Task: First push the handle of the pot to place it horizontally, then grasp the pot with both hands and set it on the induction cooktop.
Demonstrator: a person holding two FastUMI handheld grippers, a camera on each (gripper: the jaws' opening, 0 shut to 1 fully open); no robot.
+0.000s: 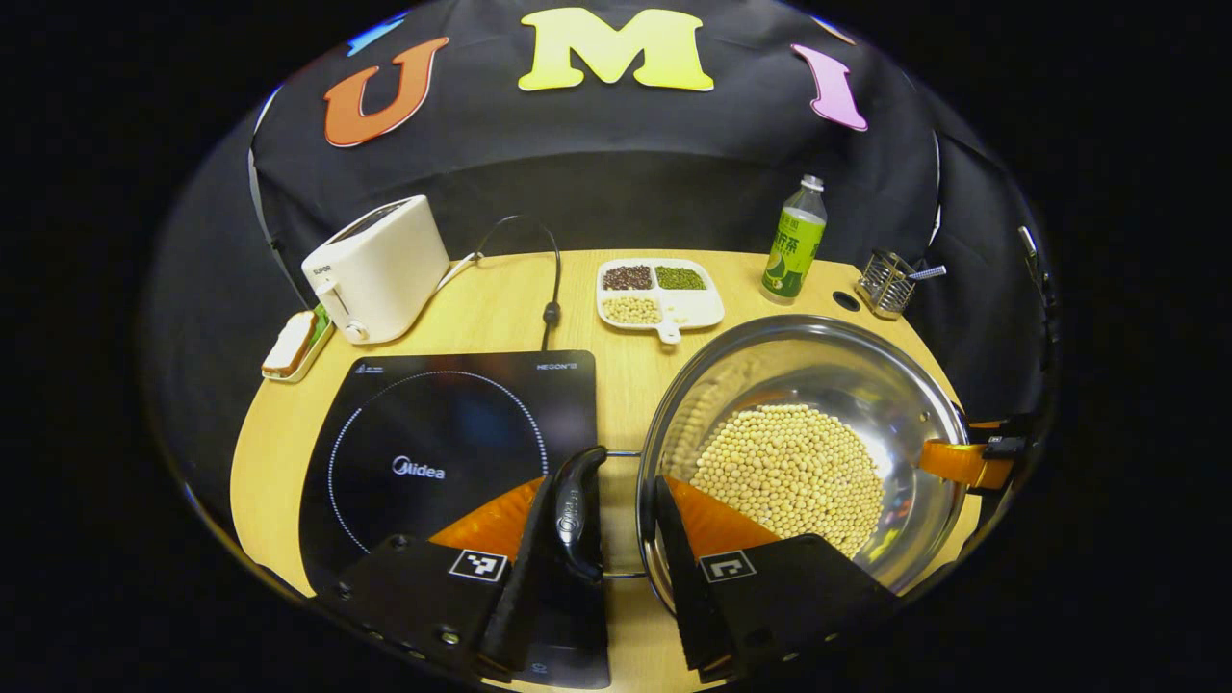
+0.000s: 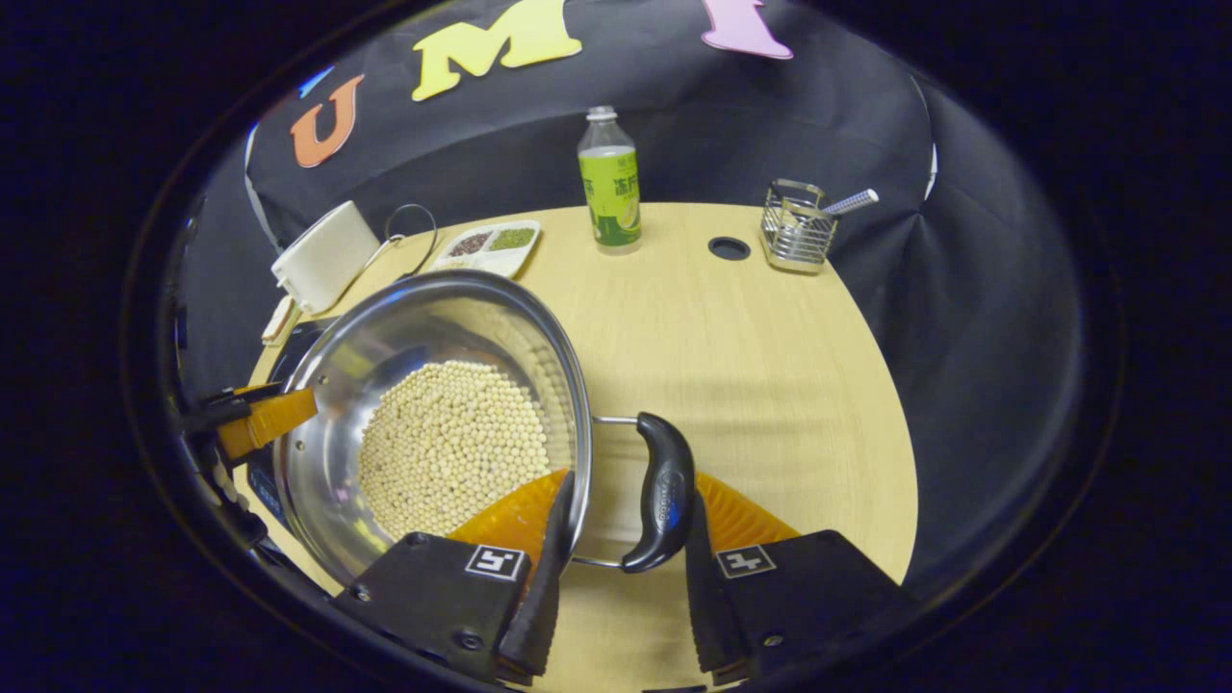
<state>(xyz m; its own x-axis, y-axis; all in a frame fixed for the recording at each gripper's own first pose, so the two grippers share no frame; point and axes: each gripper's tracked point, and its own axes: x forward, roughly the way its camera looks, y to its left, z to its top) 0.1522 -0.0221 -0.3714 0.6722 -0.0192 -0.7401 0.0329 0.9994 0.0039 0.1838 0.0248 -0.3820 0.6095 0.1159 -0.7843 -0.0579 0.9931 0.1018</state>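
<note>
The round wooden table lies bare to the right of the pot. The black induction cooktop sits just left of the steel pot, which holds soybeans and stands on the table with its handles out to left and right. A divided tray holds three kinds of beans. The left gripper is spread around the pot's left handle, jaws not closing on it. The right gripper is spread around the right handle and the pot's rim.

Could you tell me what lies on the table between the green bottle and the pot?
Nothing: in the right gripper view, only bare wood separates the green bottle from the pot on the table.
</note>
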